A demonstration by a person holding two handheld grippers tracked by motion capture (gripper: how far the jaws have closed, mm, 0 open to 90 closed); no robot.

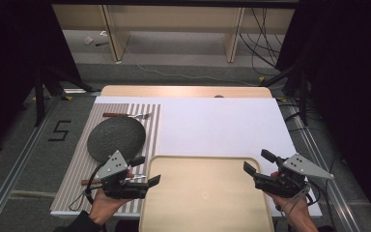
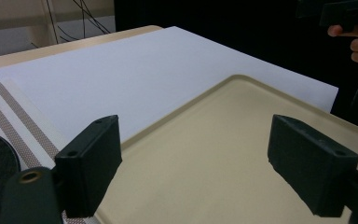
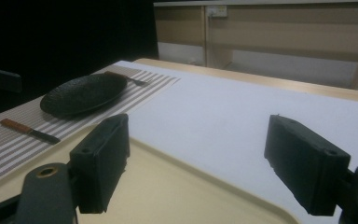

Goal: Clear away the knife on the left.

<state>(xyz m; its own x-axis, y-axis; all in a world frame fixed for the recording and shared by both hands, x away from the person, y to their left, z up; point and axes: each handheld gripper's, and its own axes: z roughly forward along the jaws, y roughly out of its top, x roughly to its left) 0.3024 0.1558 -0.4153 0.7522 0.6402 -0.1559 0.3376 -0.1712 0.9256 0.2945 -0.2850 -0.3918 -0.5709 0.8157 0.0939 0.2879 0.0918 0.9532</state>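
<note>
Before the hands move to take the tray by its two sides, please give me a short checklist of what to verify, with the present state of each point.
1. Left tool open, nothing between its jaws: ok.
2. Right tool open, nothing between its jaws: ok.
3. Tray bare, nothing on it to slide: ok.
4. Each tool beside its own side of the tray, not yet on the rim: ok.
5. Black plate, knife and fork lie on the striped mat, off the tray: ok.
6. Tray's near edge free of the table edge: cannot tell, it leaves the high view.
</note>
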